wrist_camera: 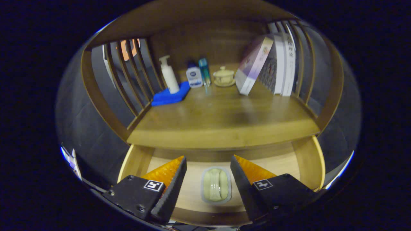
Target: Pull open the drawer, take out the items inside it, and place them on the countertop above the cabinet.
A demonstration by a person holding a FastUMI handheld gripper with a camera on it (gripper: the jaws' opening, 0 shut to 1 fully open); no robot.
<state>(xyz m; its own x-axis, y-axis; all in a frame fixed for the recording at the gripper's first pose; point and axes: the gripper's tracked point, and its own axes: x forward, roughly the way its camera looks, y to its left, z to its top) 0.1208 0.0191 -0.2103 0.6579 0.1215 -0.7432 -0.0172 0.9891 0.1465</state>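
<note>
Spread wide, the tool hovers over the open drawer, fingers apart and pinching nothing, with a pale soap in its clear tray lying on the drawer floor between them. So the drawer is pulled out; lifting the soap remains. Up on the table, the middle is bare: pump bottle on a blue cloth, small bottles, lidded cup and leaning books sit well back.
</note>
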